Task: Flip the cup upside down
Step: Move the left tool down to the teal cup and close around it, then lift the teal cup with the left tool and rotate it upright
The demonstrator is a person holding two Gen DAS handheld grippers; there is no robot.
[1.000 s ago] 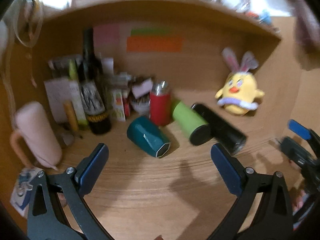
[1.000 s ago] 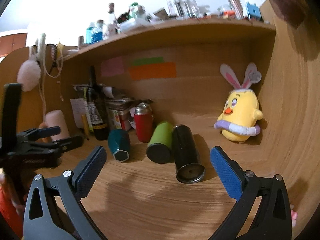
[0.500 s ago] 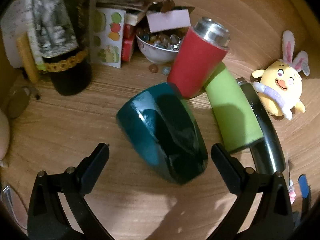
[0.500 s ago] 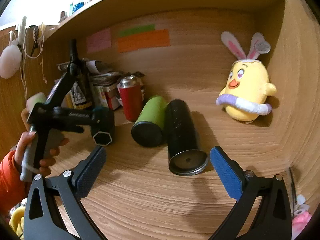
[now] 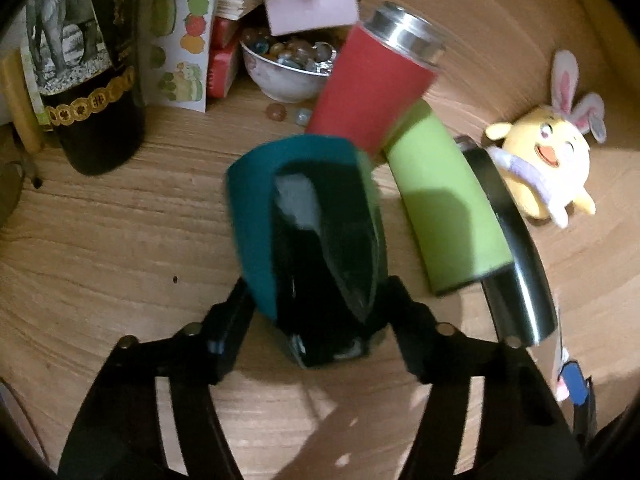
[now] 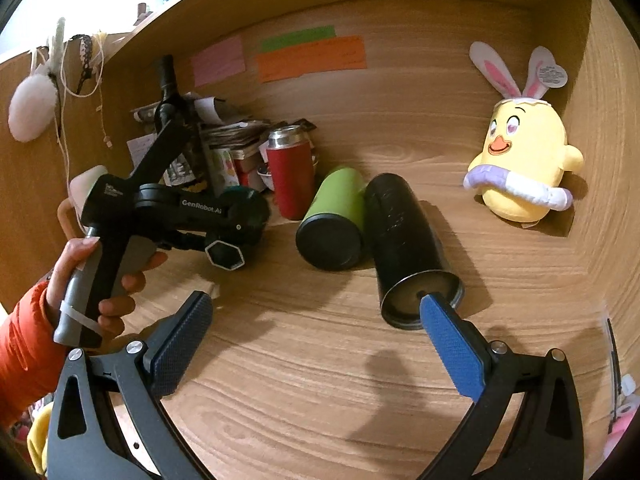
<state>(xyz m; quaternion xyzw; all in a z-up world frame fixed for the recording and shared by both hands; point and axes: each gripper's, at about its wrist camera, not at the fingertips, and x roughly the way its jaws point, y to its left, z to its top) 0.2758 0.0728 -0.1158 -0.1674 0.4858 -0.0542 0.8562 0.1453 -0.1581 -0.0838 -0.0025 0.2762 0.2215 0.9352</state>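
Note:
A teal cup point(image 5: 304, 216) with a faceted body lies on its side on the wooden desk. My left gripper point(image 5: 316, 312) is shut on the teal cup near its hexagonal end, one finger on each side. In the right wrist view the cup's hexagonal end point(image 6: 225, 255) shows under the left gripper point(image 6: 224, 236), which a hand holds. My right gripper point(image 6: 316, 344) is open and empty above the desk, in front of the black tumbler point(image 6: 404, 240).
A red tumbler point(image 5: 376, 84) stands behind the cup. A green tumbler point(image 5: 444, 200) and the black tumbler point(image 5: 516, 248) lie beside it. A dark bottle point(image 5: 92, 80), a bowl of stones point(image 5: 288, 64) and a yellow plush chick point(image 6: 524, 164) stand at the back.
My left gripper moved in over the teal cup and closed on it. My right gripper moved slightly closer to the black tumbler and stays open.

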